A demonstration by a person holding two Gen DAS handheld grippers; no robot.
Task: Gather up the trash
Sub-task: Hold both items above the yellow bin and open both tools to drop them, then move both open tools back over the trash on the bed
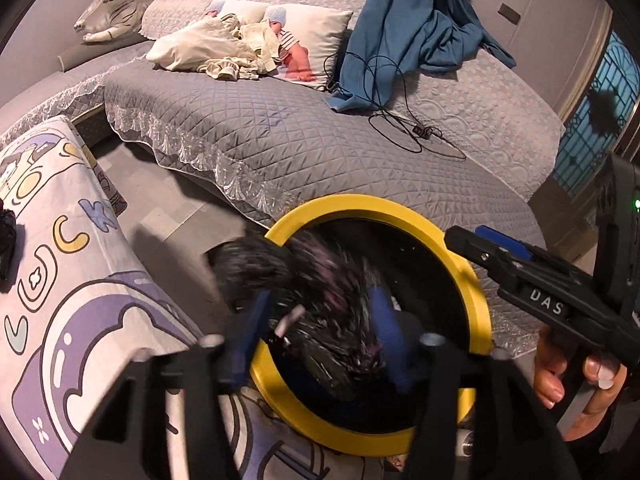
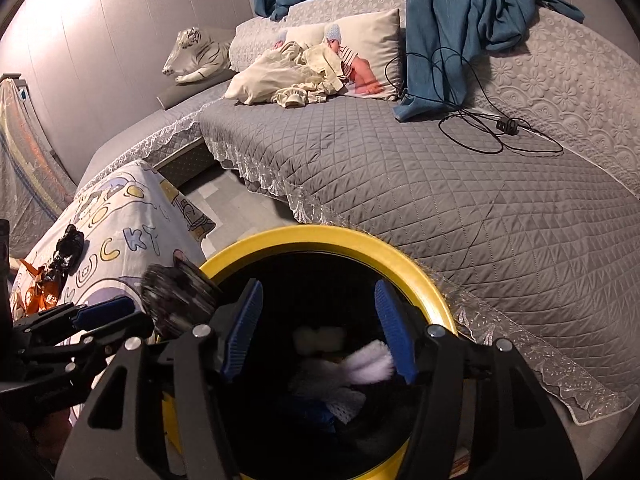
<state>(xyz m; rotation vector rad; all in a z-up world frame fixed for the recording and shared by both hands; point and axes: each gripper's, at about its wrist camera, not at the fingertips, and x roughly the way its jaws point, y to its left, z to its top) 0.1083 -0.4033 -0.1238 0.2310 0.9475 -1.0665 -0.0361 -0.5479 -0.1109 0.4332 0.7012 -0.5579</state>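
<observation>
Left tool (image 1: 320,344) jaws apart over yellow-rimmed bin (image 1: 478,280), blurred dark crinkled wrapper (image 1: 320,300) loose between its pads above the opening; right tool (image 2: 320,332) also spread, empty, over white scraps (image 2: 360,364) inside.

"DAS" | right claw (image 1: 476,246) body || "CK" | printed cloth (image 1: 80,264)

Open right tool (image 2: 318,330) above yellow-rimmed bin (image 2: 332,240), possibly white trash (image 2: 370,366) inside.
</observation>
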